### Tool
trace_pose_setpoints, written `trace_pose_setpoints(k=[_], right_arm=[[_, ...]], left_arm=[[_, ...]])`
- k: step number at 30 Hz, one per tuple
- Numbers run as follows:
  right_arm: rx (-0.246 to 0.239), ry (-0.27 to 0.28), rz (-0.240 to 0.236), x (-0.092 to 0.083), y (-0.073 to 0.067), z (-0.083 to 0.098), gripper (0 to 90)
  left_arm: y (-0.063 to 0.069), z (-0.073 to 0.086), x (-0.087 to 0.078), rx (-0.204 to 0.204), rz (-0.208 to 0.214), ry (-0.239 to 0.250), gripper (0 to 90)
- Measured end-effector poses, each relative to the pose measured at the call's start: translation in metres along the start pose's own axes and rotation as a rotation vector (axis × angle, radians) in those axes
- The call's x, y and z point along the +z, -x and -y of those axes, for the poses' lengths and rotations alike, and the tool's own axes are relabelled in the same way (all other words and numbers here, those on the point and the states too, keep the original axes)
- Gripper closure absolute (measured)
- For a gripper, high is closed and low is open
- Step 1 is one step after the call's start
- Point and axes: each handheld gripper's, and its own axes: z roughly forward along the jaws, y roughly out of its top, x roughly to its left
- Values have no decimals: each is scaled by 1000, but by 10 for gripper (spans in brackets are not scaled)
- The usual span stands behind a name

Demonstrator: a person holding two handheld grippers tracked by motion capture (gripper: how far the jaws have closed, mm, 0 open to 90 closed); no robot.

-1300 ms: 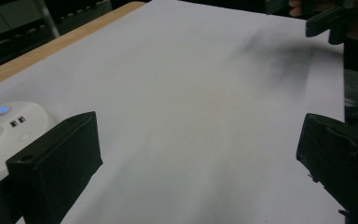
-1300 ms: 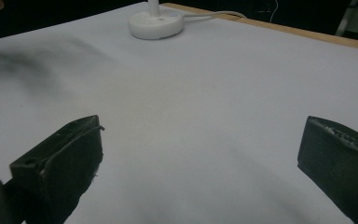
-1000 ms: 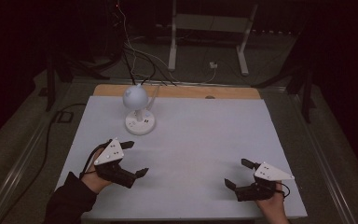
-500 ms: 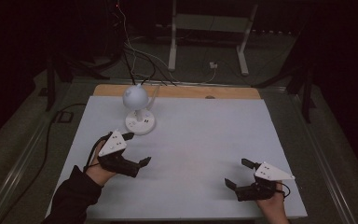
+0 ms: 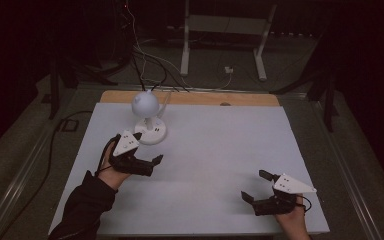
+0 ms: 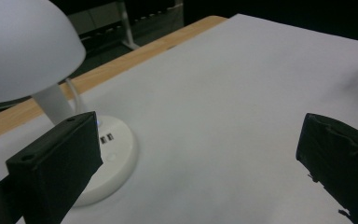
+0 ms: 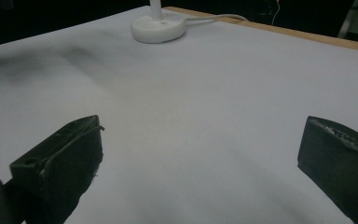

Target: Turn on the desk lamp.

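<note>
Since 1 s ago left gripper [image 5: 148, 149], jaws wide apart w/ nothing between, moves nearer small white dome-shaded desk lamp [image 5: 147, 116], probably to reach it; right gripper [image 5: 255, 186] rests released.

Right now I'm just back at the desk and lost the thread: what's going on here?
A person holds a gripper in each hand over a white table. The left gripper, jaws open, sits close beside the round base of a small white lamp at the far left. The right gripper, also open, rests near the table's near right corner. Neither holds anything.
</note>
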Motion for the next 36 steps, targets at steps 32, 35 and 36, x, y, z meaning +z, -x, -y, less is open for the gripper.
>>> trace_pose_setpoints(k=[32,35,36], right_arm=[[10,4,-4,-1,1,0,0],[9,3,-5,-1,0,0,0],[11,5,-6,-1,1,0,0]], left_arm=[[-15,-6,47,-156,-160,-41,3],[-18,-5,53,-181,-179,-38,4],[-19,-4,54,-188,-189,-44,4]])
